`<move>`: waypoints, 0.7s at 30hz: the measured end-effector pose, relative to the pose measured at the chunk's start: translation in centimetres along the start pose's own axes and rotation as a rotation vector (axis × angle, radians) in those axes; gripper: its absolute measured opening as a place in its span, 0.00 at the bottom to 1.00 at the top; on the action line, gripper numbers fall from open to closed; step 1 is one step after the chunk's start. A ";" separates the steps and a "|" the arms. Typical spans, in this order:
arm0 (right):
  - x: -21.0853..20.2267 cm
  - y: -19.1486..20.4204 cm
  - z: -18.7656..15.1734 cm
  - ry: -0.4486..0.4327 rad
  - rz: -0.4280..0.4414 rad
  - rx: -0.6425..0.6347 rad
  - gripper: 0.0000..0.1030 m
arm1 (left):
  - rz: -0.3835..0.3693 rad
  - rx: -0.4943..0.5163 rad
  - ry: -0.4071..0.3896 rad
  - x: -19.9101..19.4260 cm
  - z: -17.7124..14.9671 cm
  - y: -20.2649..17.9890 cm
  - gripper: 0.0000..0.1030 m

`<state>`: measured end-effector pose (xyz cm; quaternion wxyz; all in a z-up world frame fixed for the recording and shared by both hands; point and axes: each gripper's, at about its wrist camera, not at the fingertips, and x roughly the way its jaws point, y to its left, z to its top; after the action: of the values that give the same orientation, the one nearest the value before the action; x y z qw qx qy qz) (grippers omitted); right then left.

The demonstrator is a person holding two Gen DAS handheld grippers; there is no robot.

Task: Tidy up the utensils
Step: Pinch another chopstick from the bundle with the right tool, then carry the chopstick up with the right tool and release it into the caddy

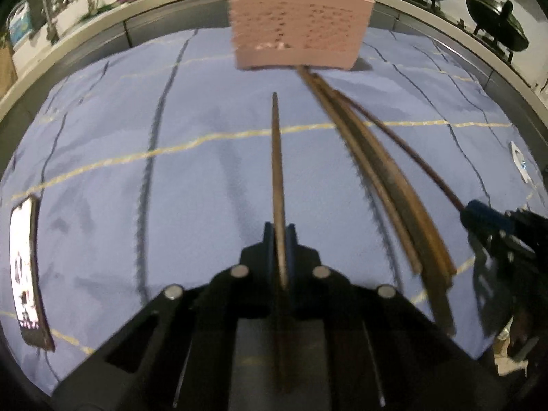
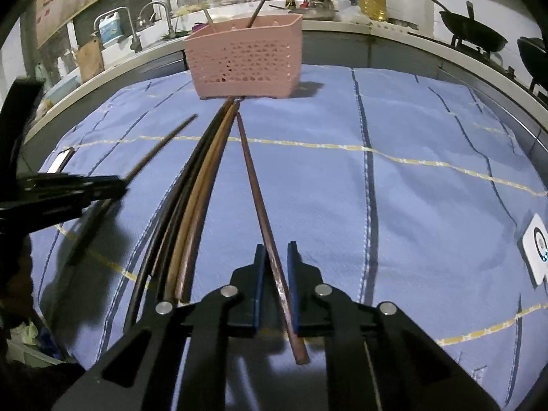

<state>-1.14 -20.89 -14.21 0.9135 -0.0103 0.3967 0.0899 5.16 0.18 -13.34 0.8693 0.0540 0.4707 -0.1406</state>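
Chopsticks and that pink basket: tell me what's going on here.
A person with two handheld grippers is sorting chopsticks on a blue cloth. The left gripper is shut on one chopstick, lifted off the cloth. The right gripper straddles another chopstick without clamping it yet. A loose bundle of chopsticks lies between them, pointing toward the pink basket, which already holds a couple of sticks.

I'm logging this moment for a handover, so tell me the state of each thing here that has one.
left gripper: shut on a single chopstick, held off the cloth.
right gripper: jaws apart around a reddish chopstick.
loose chopsticks: lying bundled on the blue cloth.
pink basket: upright, two utensils inside.
phone: screen lit.
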 end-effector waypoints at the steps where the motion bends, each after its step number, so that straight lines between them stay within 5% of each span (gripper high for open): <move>1: -0.1 0.0 -0.1 0.001 0.001 0.000 0.12 | -0.019 -0.010 0.003 -0.3 -0.4 0.6 0.07; 8: 0.2 0.1 0.6 0.044 0.033 -0.004 0.14 | -0.088 -0.038 0.020 0.0 0.0 1.6 0.07; 21: 5.6 0.5 8.0 0.128 0.093 -0.066 0.31 | -0.008 0.049 0.009 3.8 6.8 -0.1 0.10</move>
<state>8.33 -18.79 -12.75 0.8803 -0.0278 0.4511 0.1443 12.54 -2.17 -12.72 0.8652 0.0739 0.4711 -0.1554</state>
